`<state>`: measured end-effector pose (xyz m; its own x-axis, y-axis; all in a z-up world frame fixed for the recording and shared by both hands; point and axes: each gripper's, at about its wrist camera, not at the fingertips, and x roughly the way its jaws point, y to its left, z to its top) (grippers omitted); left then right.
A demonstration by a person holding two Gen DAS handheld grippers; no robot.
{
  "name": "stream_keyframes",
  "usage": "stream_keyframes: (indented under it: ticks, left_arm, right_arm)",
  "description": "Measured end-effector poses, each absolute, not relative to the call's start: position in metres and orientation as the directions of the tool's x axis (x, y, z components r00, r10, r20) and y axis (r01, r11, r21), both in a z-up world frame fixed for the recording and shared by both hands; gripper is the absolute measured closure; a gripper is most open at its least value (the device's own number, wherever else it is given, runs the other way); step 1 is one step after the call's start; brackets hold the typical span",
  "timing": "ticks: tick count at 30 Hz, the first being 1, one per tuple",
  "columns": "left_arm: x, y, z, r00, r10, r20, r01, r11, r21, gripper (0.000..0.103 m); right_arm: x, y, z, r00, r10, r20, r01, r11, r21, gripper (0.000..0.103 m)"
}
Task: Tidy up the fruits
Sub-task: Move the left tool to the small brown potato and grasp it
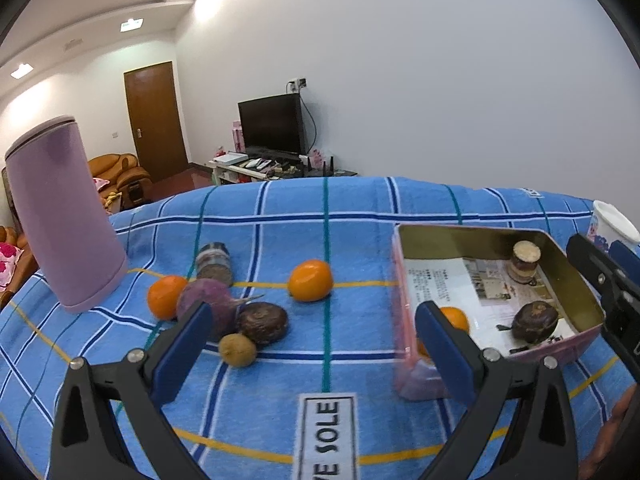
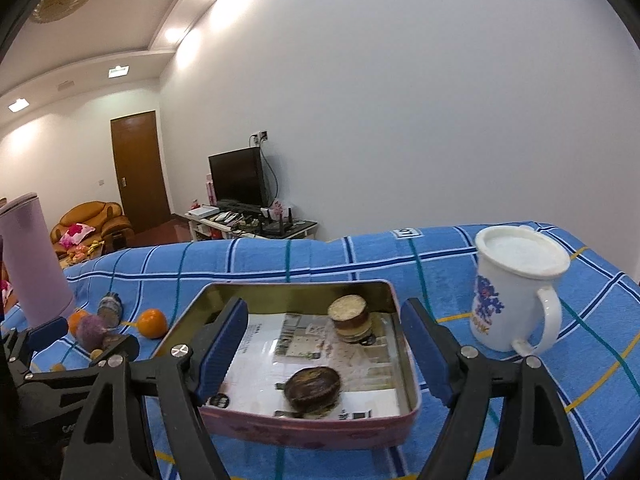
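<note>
A pink tin box (image 1: 420, 380) lined with printed paper stands on the blue checked cloth. It holds an orange (image 1: 456, 317), a dark brown fruit (image 1: 534, 321) and a small jar (image 1: 525, 266). On the cloth to its left lie an orange (image 1: 311, 280), another orange (image 1: 164, 296), a purple fruit (image 1: 210, 306), a dark brown fruit (image 1: 263, 322), a small tan fruit (image 1: 237, 349) and a jar on its side (image 1: 216, 263). My left gripper (image 1: 312, 352) is open and empty above the cloth. My right gripper (image 2: 320, 352) is open and empty over the box (image 2: 312, 428), above the brown fruit (image 2: 314, 388).
A tall lilac canister (image 1: 64, 216) stands at the far left of the cloth. A white mug with a lid (image 2: 516, 292) stands right of the box. The cloth's far edge (image 1: 320, 180) drops off to a room with a TV.
</note>
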<state>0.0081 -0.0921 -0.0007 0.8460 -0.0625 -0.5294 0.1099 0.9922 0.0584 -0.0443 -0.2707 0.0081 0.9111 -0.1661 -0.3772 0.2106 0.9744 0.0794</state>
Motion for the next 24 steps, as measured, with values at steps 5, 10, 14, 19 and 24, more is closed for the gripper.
stream_keyframes:
  ticks: [5,10,14,19,24]
  left_arm:
    - [0.007,-0.077,-0.002,0.841,-0.045,-0.539,0.092,0.994,0.060,0.000]
    - [0.009,-0.060,-0.003,0.833,-0.032,-0.552,0.067,0.997,0.044,0.000]
    - [0.009,-0.050,-0.004,0.833,-0.019,-0.552,0.056,0.997,0.051,0.000]
    - [0.009,-0.039,-0.005,0.829,-0.005,-0.559,0.046,0.997,0.061,0.000]
    - [0.012,-0.017,-0.009,0.805,0.002,-0.593,0.033,0.998,0.049,0.000]
  right_arm:
    - [-0.042,-0.261,0.006,0.909,-0.141,-0.392,0.188,0.979,0.083,0.023]
    - [-0.039,-0.251,0.005,0.903,-0.127,-0.410,0.173,0.982,0.076,0.023]
    - [-0.036,-0.241,0.004,0.901,-0.113,-0.420,0.158,0.985,0.073,0.023]
    - [-0.033,-0.227,0.001,0.897,-0.095,-0.431,0.134,0.989,0.063,0.023]
    - [-0.031,-0.208,0.000,0.897,-0.068,-0.437,0.097,0.994,0.046,0.023]
